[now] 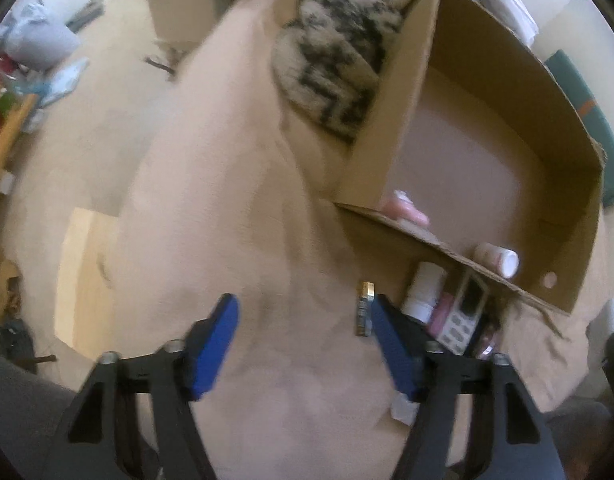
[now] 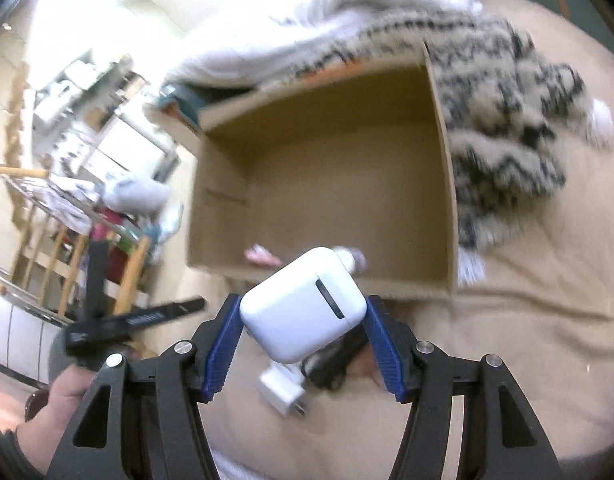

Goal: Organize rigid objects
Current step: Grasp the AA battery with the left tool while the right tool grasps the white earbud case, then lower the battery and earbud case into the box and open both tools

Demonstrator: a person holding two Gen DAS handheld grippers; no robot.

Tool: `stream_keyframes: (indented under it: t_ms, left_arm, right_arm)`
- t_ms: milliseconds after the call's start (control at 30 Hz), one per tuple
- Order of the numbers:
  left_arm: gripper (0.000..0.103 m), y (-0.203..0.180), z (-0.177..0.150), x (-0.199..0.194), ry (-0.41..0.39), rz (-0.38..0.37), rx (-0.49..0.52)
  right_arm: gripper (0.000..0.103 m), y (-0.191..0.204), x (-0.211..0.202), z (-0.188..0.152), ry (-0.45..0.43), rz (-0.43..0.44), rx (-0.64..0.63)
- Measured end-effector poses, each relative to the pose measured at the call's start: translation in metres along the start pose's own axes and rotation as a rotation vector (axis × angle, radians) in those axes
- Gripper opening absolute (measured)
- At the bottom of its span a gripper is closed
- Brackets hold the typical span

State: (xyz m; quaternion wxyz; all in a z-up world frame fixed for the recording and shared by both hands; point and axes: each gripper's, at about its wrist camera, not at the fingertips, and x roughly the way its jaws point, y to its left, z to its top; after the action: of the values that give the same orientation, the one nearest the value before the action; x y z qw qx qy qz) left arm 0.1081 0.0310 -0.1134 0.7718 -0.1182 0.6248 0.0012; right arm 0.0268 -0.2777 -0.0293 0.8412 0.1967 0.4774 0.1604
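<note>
Right wrist view, dead centre: pinching a glossy white rounded earbud case [image 2: 303, 308] with the right tool [image 2: 303, 302], blue pads [image 2: 223, 340] pressed on both sides, case tilted, dark slot facing lower right. Holding it up clear of the beige fabric surface [image 2: 507, 360], just in front of the near wall of the open brown cardboard box [image 2: 327, 120]. Inside that box, against the near wall: a small pink item [image 2: 261, 256] and a white-capped bottle [image 2: 349, 258], both blurred. Below the case, lying on the fabric: a white charger plug [image 2: 281, 394] touching a black object [image 2: 335, 364] too blurred to name. Upper right, draped beside the box: a cream-and-black patterned fuzzy blanket [image 2: 507, 128]. Lower left corner: a hand [image 2: 59, 404].

Over to the left wrist view: pointing steeply down with the left tool [image 1: 302, 304], fingers spread, only bare fabric between the pads. Just beside the right-hand finger: a small gold-and-dark battery [image 1: 365, 308]. Right of that, huddled against the outside of the box's near wall: a white cylindrical bottle [image 1: 423, 292], something pink [image 1: 443, 310] and a grey keypad device [image 1: 465, 312]. Box filling the upper right of the frame, blanket at top centre behind its left wall.
</note>
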Motion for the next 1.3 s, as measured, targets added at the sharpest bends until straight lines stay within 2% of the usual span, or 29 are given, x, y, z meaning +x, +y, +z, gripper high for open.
stream_keyframes:
  t_ms: [167,367,533,733,867,967,1133,1300]
  left_arm:
    - [0.044,-0.017,0.005,0.010,0.021,0.001,0.040]
    - [0.030,-0.043,0.013,0.038,0.085,0.017,0.064]
    - [0.030,-0.058,0.014,0.066,0.139,0.098,0.067]
    - [0.029,-0.078,0.005,0.078,0.149,0.198,0.133]
    - [0.010,-0.076,0.000,0.084,0.190,0.202,0.136]
    - [0.009,-0.072,-0.001,0.083,0.178,0.185,0.145]
    - [0.009,-0.063,-0.008,0.073,0.141,0.206,0.161]
    - [0.009,-0.050,-0.009,0.046,0.080,0.200,0.140]
  right_arm:
    - [0.065,-0.001,-0.003,0.001,-0.052,0.037,0.016]
    - [0.065,-0.004,0.000,0.002,-0.043,0.049,0.015]
    - [0.065,-0.005,0.001,0.001,-0.030,0.059,0.011]
    - [0.065,-0.007,0.004,0.003,-0.025,0.056,0.015]
    - [0.065,-0.008,0.005,0.004,-0.021,0.054,0.022]
    - [0.065,-0.006,0.007,0.003,-0.014,0.046,0.015]
    - [0.065,-0.005,0.011,0.001,0.001,0.023,0.001]
    - [0.065,-0.006,0.011,0.001,-0.002,0.012,0.003]
